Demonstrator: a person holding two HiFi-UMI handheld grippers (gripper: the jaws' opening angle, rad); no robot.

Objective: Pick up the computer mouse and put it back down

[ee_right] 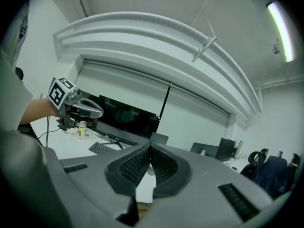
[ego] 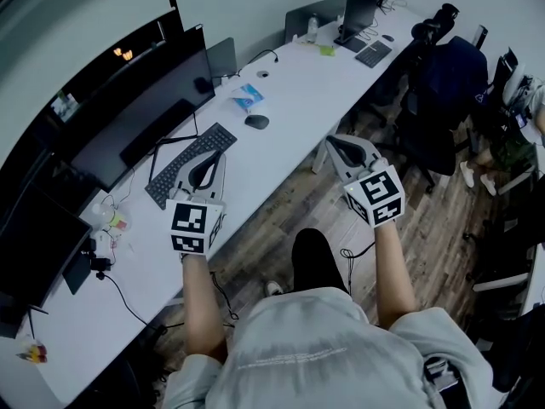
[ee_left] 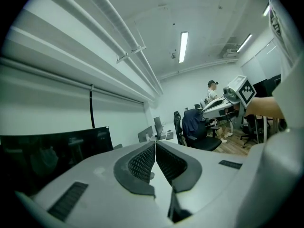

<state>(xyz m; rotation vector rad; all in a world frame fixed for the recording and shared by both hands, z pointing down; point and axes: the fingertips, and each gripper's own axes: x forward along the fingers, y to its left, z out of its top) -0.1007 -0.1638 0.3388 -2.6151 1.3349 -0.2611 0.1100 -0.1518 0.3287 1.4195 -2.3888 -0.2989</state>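
Note:
The dark computer mouse lies on the long white desk, beyond the black keyboard. My left gripper hovers over the keyboard's near end, shut and empty. My right gripper hangs off the desk's front edge, over the wooden floor, also shut with nothing in it. The mouse is well ahead of both, untouched. In the left gripper view the jaws meet at their tips and point up the room. The right gripper view shows its jaws closed together, with the left gripper off to the left.
A blue packet lies just past the mouse. Dark monitors line the desk's far side. A laptop and second keyboard sit at the desk's far end. Office chairs stand at right. A person stands far back.

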